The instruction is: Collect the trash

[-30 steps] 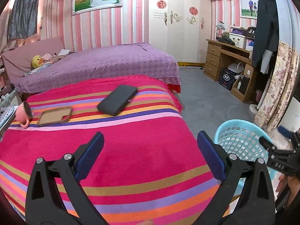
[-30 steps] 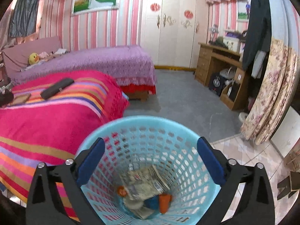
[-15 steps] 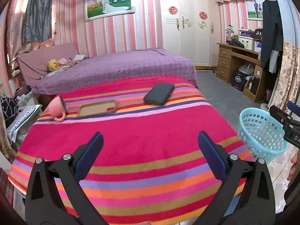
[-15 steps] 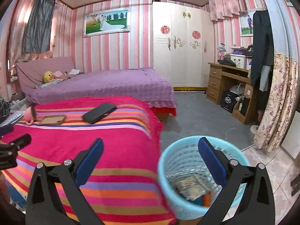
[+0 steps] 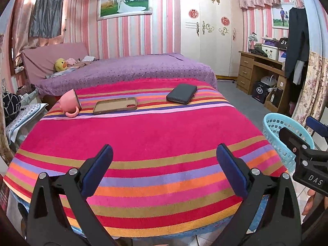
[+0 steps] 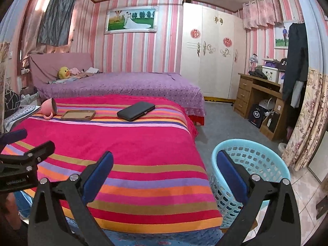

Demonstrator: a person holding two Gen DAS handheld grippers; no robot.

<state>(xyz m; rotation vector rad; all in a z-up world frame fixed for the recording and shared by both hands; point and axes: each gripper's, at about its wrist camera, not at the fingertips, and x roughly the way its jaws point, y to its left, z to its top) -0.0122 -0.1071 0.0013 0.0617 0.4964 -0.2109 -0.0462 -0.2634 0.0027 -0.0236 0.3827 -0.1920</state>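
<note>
L gripper (image 5: 164, 171) + R gripper (image 6: 164, 173) both spread wide, holding nothing. Blue basket (image 6: 264, 164) on floor beside striped blanket (image 6: 123, 153) at 4 o'clock – contents hidden. R gripper body reads "DAS".

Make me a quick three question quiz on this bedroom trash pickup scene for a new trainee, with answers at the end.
1. True or false: the pink mug on the striped blanket stands upright.
2. Which lies between the mug and the black wallet: A) phone case, B) remote, C) book?
3. Fill in: the blue basket stands on the floor at the blanket's ____ side, seen from the grippers.

Key: 1 false, it lies on its side. 2 A. 3 right. Both the left gripper and right gripper are open and empty.
</note>
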